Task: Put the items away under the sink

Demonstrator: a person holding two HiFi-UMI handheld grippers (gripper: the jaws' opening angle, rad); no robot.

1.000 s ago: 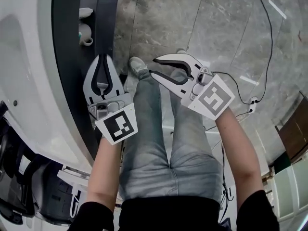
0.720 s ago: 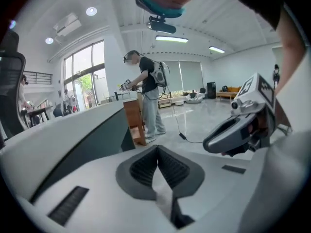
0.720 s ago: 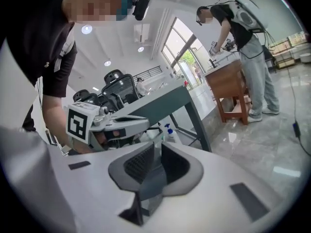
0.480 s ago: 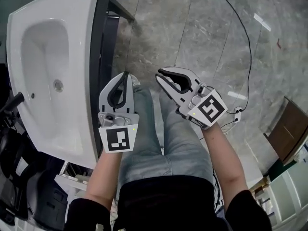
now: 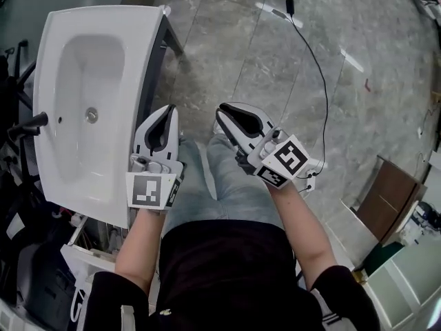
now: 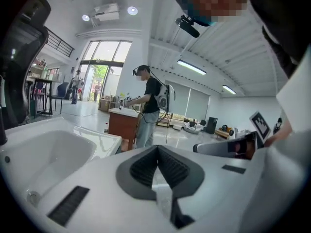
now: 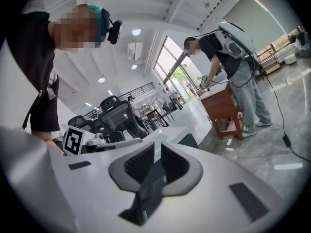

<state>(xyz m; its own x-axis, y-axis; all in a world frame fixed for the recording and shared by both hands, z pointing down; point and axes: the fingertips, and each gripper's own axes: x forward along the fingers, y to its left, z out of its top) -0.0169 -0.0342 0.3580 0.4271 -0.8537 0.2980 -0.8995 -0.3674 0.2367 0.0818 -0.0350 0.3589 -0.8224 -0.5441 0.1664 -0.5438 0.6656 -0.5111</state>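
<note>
The left claw (image 5: 168, 110), closed, and right claw (image 5: 221, 115), just closing empty, are hovering by the sink (image 5: 65, 61), probably seeking another item.

The floor (image 5: 227, 54) is grey stone-look tile, crossed by pale streaks of reflected light. The white sink (image 5: 103, 18) stands on it, carried by a dark cabinet (image 5: 153, 74) whose leg meets the tiles at the sink's far right corner. Right of the sink, well apart from it, a thin black cable (image 5: 328, 105) trails over the tiles — a small dark adapter (image 5: 289, 6) sits on its far stretch. Farther right of the sink still, a brown wooden panel (image 5: 386, 198) rests on the floor.
</note>
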